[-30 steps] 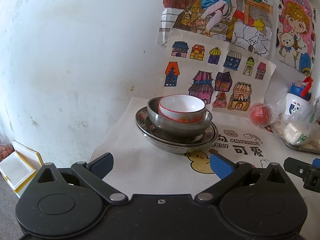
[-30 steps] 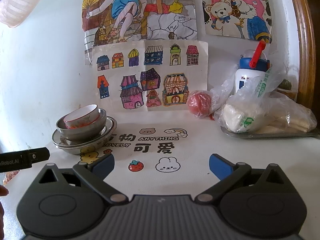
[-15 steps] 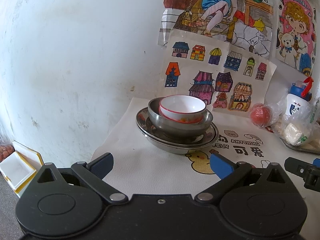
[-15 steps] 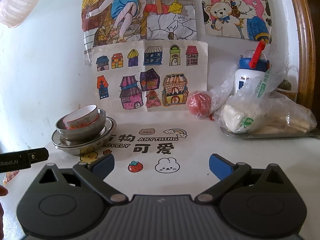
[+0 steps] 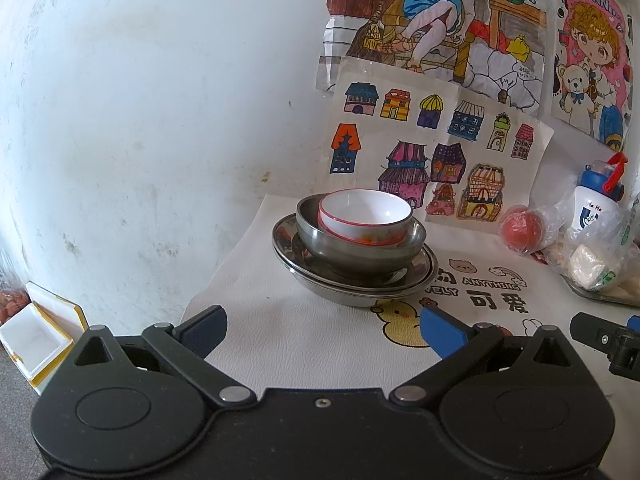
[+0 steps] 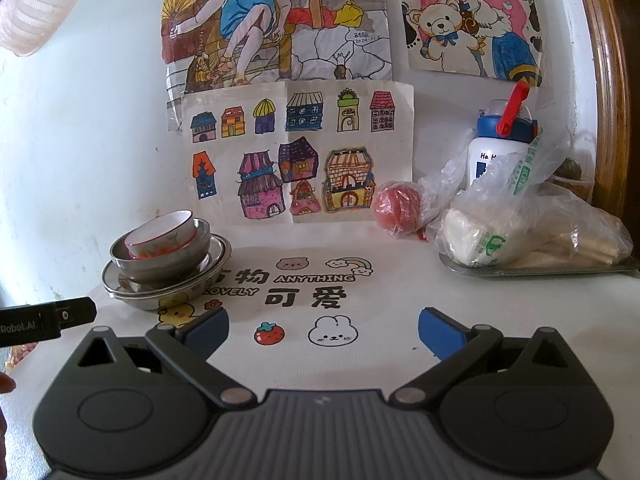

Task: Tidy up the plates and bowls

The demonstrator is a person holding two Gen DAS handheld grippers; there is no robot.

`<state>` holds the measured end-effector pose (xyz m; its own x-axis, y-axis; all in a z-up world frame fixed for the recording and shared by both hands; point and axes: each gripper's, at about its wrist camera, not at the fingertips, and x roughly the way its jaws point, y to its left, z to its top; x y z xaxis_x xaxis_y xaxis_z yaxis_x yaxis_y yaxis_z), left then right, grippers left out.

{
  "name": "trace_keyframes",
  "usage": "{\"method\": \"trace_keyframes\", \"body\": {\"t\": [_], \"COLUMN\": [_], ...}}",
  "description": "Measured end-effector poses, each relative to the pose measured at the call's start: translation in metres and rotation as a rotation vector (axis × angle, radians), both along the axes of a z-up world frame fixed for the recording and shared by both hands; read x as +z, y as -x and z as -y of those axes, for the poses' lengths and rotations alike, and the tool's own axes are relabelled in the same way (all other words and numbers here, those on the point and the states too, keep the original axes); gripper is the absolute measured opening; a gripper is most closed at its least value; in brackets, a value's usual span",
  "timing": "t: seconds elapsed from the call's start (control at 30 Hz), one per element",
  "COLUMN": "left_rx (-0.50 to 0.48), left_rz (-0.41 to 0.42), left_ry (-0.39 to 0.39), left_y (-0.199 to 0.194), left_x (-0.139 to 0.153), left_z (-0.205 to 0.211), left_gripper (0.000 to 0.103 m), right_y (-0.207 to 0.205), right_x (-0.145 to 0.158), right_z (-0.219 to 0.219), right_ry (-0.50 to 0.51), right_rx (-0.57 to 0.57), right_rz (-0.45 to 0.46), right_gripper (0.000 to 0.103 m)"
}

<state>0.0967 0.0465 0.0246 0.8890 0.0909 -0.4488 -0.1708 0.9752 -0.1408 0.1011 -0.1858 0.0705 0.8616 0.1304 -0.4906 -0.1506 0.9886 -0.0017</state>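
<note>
A white bowl with a red rim (image 5: 366, 216) sits tilted inside a steel bowl (image 5: 344, 246), which stands on stacked steel plates (image 5: 360, 284) at the table's back left near the wall. The stack also shows in the right wrist view (image 6: 164, 260). My left gripper (image 5: 323, 330) is open and empty, a short way in front of the stack. My right gripper (image 6: 323, 330) is open and empty over the printed tablecloth, to the right of the stack.
A red ball in plastic (image 6: 398, 208), a blue-capped bottle (image 6: 500, 148) and bagged food on a steel tray (image 6: 536, 268) stand at the back right. Drawings hang on the wall (image 6: 296, 156). A white box (image 5: 32, 340) lies on the floor at the left.
</note>
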Motion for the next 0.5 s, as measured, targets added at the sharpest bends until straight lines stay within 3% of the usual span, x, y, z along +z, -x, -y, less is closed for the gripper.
{"method": "trace_keyframes", "body": {"t": [0.3,0.5], "left_rx": [0.011,-0.007], "left_rz": [-0.026,-0.049], "left_ry": [-0.029,0.005], "left_y": [-0.0026,-0.0048], "left_x": [-0.0021,-0.0059], "left_z": [-0.0012,-0.0052], "left_gripper": [0.102,0.102], "right_y": [-0.0005,-0.0009], "right_x": [0.0001,0.0004], "right_z": [0.0002,0.0006], "right_ry": [-0.001,0.001], "right_rx": [-0.001,0.000], "right_rz": [0.000,0.000], "right_gripper": [0.103,0.103]}}
